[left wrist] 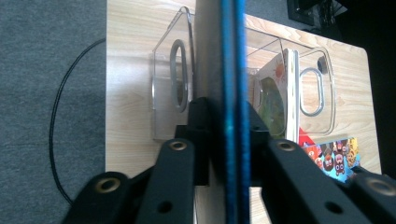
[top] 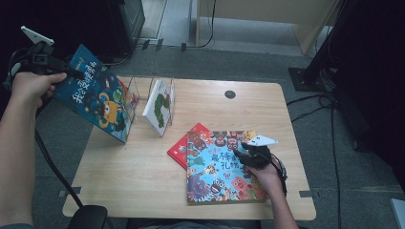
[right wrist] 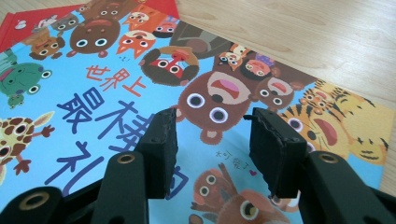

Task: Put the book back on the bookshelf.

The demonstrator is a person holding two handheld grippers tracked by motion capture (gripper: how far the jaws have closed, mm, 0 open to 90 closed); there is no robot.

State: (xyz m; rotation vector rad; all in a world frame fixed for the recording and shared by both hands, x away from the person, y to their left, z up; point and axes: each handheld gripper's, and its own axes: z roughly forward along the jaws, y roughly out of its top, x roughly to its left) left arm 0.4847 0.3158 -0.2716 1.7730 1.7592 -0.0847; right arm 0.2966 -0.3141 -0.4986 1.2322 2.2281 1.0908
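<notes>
The left gripper [top: 71, 72], at the upper left of the high view, clamps a thin dark-blue picture book with a yellow cartoon creature on its cover [top: 98, 100]. In the left gripper view the book's blue edge [left wrist: 233, 93] runs straight up the middle of the frame with a black pad pressed against it on either side. The book hangs tilted over the left end of the table, its lower corner near a clear plastic book rack with oval handle holes [top: 138, 95]. In that rack, just right of the held book, a white book with a green caterpillar picture [top: 159, 107] leans upright in a compartment.

The right gripper [top: 246, 155], at the lower right of the high view, rests over a large light-blue picture book crowded with cartoon animal faces [top: 212, 167]. In the right gripper view its two jaws stand apart at a middling width with nothing between them, their tips just above or on the cover near a brown bear face [right wrist: 210, 100]; whether they touch is unclear. This book lies flat on the light wooden table [top: 143, 171], overlapping a red book [top: 179, 150] that pokes out at its upper left corner.
</notes>
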